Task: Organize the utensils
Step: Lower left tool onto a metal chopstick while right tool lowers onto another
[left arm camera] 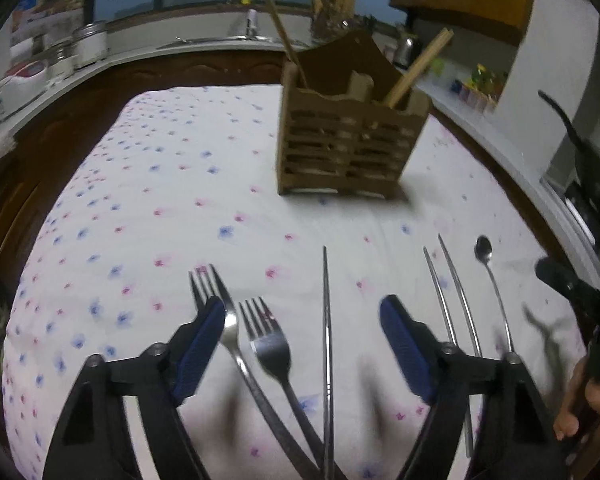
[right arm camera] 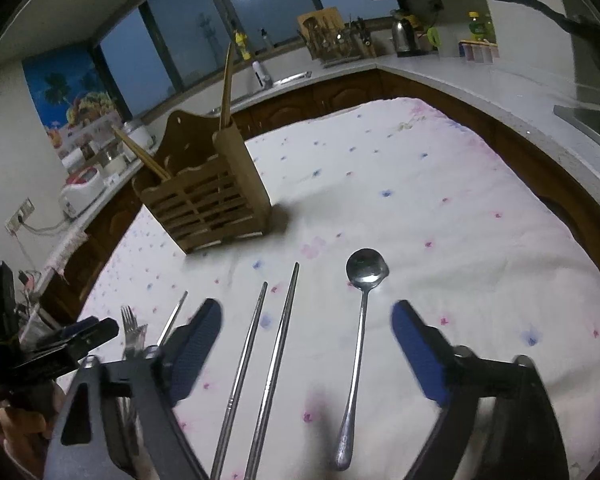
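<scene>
A wooden utensil holder (left arm camera: 350,140) with wooden chopsticks (left arm camera: 416,68) in it stands on the floral cloth; it also shows in the right wrist view (right arm camera: 208,204). My left gripper (left arm camera: 302,320) is open above two forks (left arm camera: 270,344) and a single metal chopstick (left arm camera: 326,340). Two more metal chopsticks (left arm camera: 452,296) and a spoon (left arm camera: 485,252) lie to its right. My right gripper (right arm camera: 306,320) is open above the metal chopstick pair (right arm camera: 268,352) and the long-handled spoon (right arm camera: 362,280). The forks (right arm camera: 131,332) lie at its left.
The table has a white floral cloth (left arm camera: 160,200). A kitchen counter (right arm camera: 440,68) with a kettle (right arm camera: 404,36), a knife block (right arm camera: 324,32) and a sink runs behind. The other gripper shows at the left edge of the right wrist view (right arm camera: 52,352).
</scene>
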